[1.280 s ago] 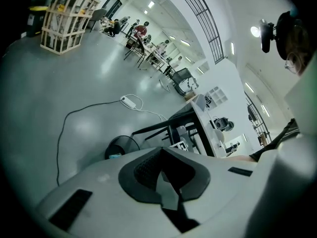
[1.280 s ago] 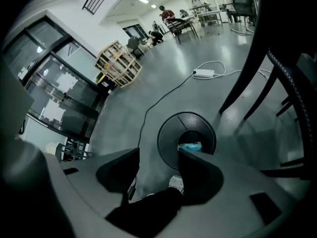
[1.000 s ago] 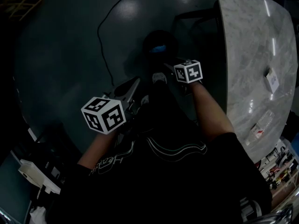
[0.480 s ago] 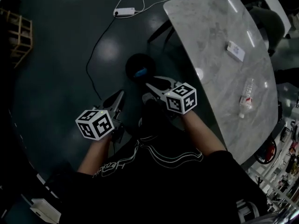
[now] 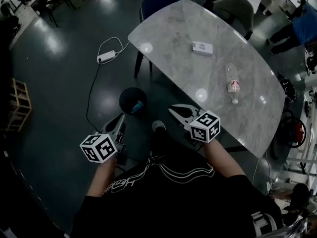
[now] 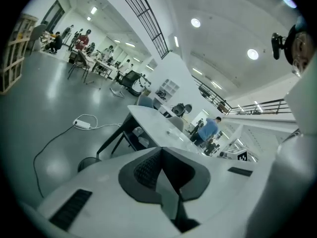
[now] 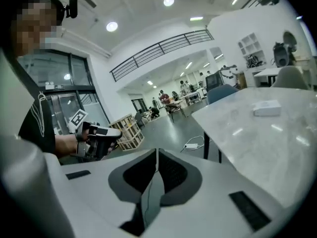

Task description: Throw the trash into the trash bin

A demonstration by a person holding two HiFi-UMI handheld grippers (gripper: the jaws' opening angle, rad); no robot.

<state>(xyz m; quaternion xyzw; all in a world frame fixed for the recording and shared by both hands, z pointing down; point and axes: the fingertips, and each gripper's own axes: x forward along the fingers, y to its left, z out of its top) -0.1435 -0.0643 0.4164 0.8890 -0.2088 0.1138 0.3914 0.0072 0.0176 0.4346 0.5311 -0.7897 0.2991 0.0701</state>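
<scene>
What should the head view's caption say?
Left hand-held gripper and right hand-held gripper, both shut, near a round black trash bin beside grey marble table.

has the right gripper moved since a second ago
Yes. The right gripper has pulled back from the trash bin on the floor, toward the table edge.

Round black trash bin point(image 5: 128, 98) is standing upright on the dark floor point(image 5: 59, 83), open top facing up, near the left edge of the marble table point(image 5: 173, 33); a blue piece of trash point(image 5: 137, 105) is lying inside it by the rim; a clear plastic bottle point(image 5: 232, 83) with a red-and-white label is lying on its side on the tabletop; a small white box point(image 5: 202, 47) is lying flat farther up, well apart from the bottle.
</scene>
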